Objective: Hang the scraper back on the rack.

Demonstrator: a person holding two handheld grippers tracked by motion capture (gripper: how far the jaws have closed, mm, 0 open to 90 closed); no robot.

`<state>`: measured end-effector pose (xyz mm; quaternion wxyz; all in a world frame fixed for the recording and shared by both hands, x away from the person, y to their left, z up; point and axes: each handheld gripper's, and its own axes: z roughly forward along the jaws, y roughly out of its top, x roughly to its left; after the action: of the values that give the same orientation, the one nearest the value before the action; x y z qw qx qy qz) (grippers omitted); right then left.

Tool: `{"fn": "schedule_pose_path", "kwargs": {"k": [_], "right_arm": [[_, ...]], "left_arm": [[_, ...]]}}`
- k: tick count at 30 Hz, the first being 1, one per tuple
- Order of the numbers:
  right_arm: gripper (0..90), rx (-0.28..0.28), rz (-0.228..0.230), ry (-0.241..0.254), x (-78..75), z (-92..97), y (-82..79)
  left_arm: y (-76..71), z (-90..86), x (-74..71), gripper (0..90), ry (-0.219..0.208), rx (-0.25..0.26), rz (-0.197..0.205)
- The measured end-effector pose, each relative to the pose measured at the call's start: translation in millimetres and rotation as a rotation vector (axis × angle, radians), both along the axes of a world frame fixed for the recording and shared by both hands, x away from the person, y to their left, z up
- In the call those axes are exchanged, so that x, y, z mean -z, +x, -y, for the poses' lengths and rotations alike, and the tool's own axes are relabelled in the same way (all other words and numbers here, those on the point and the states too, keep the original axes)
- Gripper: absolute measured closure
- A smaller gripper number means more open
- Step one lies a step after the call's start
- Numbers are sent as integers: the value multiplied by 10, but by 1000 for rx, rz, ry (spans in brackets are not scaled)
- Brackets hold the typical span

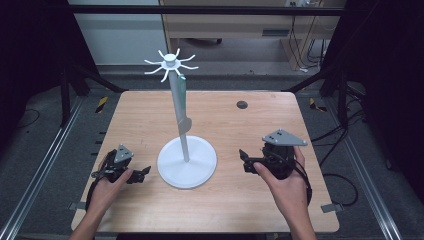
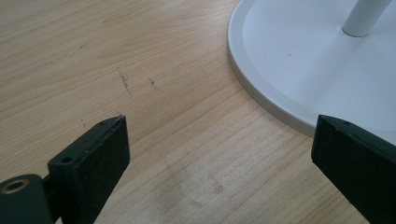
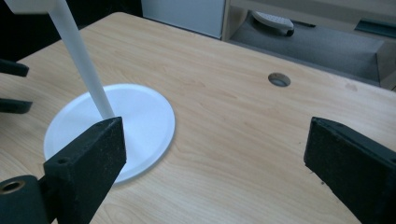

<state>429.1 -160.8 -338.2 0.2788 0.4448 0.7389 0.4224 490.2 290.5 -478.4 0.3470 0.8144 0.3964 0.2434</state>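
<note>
Two tools, left tool (image 1: pixel 141 173) and right tool (image 1: pixel 246 160), spread empty beside the unlabelled white stand (image 1: pixel 186 161).

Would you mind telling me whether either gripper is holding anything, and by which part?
Nothing is held. The left gripper and right gripper are both open, beside the white stand.

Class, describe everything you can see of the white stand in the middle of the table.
The white stand has a round, flat base with a low raised rim, a slim upright pole, and a small cap with curved prongs spreading from it at the top. It looks like smooth plastic or painted metal. A pale green piece lies along the upper pole. It stands upright on the wooden table, between the left gripper and right gripper; neither touches it, and both have open jaws.
</note>
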Motion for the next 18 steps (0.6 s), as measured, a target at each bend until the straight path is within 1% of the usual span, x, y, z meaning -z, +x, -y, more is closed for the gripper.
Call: {"fn": "schedule_pose_path", "kwargs": {"k": [2,4,6,10,11,13,15,18], "right_arm": [[60,3,-10,6,116,21,-7],[60,10,-26,-5,241,47,-2],[60,14,-37,-3,320,58,2],[63,14,-65,0,533,77,30],[70,14,-68,-1,579,82,42],[81,31,-75,-9,663,85,63],[91,38,-90,-6,740,86,90],[100,43,-104,-14,835,87,136]], "left_arm": [[-2,0,-2,41,0,0,2],[-5,-2,-5,41,1,0,4],[-5,-6,-8,41,1,-1,6],[-5,-10,-10,41,0,-4,8],[-5,-10,-10,40,1,-5,8],[-5,-10,-8,41,3,-5,7],[-5,-9,-6,41,6,-4,7],[-6,-6,-3,41,5,-3,6]]}}
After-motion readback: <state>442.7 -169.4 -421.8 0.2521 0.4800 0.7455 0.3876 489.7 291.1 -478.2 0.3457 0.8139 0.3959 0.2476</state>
